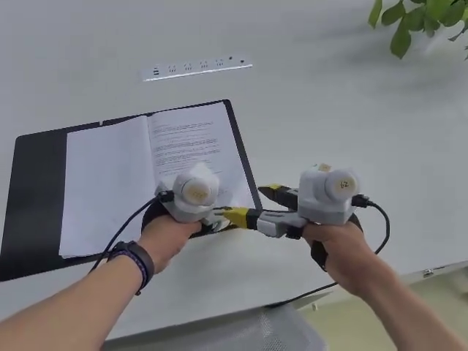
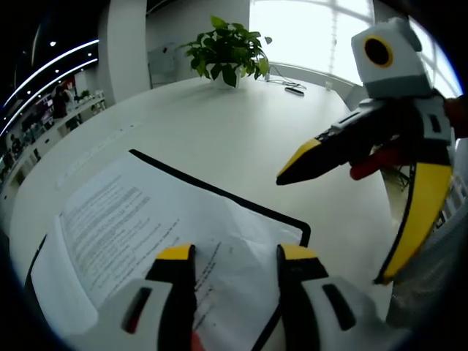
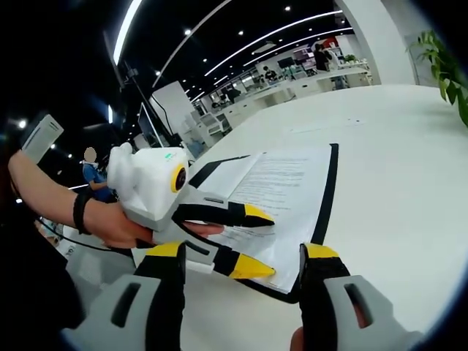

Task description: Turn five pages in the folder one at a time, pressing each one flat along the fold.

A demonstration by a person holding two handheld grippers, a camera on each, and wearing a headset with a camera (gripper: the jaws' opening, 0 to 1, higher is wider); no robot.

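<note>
The folder (image 1: pixel 36 197) lies open on the white table (image 1: pixel 329 110), its black cover showing around the paper. A blank sheet (image 1: pixel 102 183) lies on the left and a printed page (image 1: pixel 194 146) on the right. The left gripper (image 2: pixel 235 252) sits over the near right corner of the printed page. Its jaws are apart, with the paper showing between them in its own view. Whether they touch the paper cannot be told. The right gripper (image 3: pixel 243 252) is just beside the folder's right edge, over bare table. It points across at the left gripper and its jaws are spread wide, holding nothing. In the head view, its yellow tips reach almost to the left gripper. A power strip (image 1: pixel 197 68) is set in the table beyond the folder, and a plant (image 1: pixel 417 18) stands at the far right.
</note>
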